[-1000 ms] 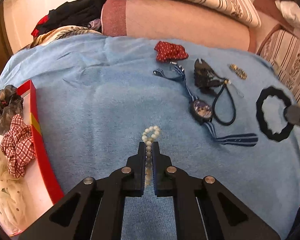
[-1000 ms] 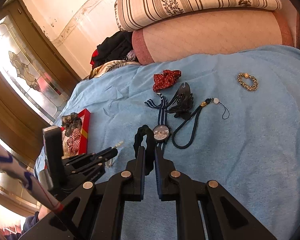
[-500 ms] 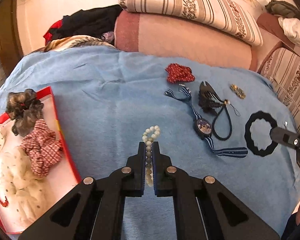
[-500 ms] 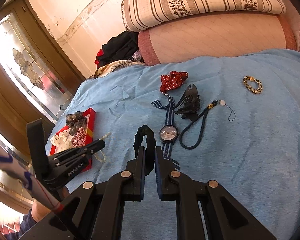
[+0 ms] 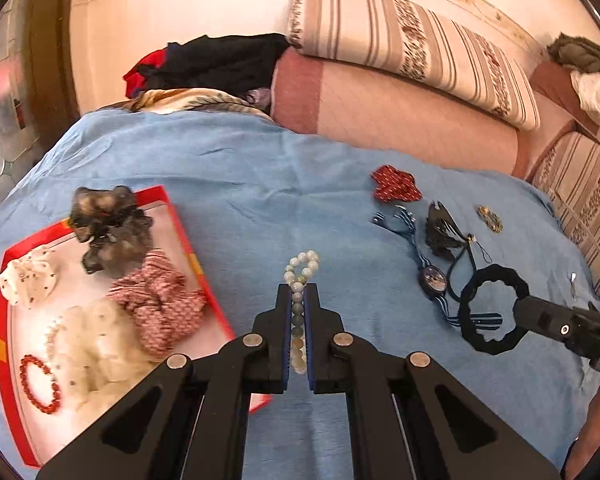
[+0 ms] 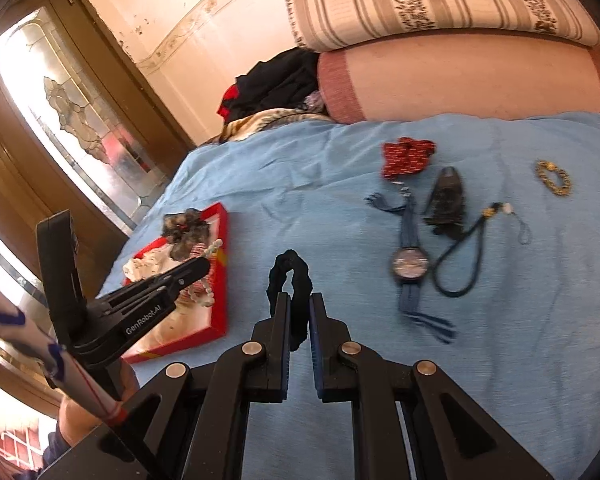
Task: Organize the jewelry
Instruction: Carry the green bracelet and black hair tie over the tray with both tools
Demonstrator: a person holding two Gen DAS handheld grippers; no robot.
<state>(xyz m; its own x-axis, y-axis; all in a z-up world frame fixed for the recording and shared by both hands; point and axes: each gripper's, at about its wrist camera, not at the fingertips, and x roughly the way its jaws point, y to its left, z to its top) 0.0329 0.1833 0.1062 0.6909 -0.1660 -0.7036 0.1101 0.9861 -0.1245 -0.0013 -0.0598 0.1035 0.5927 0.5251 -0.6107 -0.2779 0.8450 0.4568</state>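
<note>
My left gripper (image 5: 298, 294) is shut on a pale bead bracelet (image 5: 302, 268), which hangs above the blue blanket just right of the red tray (image 5: 188, 240). In the right wrist view, the left gripper (image 6: 204, 264) holds those beads over the tray's near corner (image 6: 220, 280). My right gripper (image 6: 300, 300) is shut on a black scrunchie (image 6: 290, 272), and the left wrist view shows this black scrunchie (image 5: 488, 308) as an open ring in the air at the right. The tray holds a dark scrunchie (image 5: 108, 220), a red check scrunchie (image 5: 160, 304), white dotted fabric and a red bead bracelet (image 5: 40, 384).
On the blanket lie a red dotted scrunchie (image 5: 396, 188), a blue-strapped watch (image 5: 434, 280), a black claw clip (image 5: 442, 232), a dark cord loop (image 6: 460, 264) and a gold bracelet (image 5: 490, 218). Pink and striped cushions (image 5: 400, 100) line the back. A door stands at the left.
Both grippers rose and moved left toward the red tray, carrying the bead bracelet and the black scrunchie. Much more of the tray shows in the left wrist view now.
</note>
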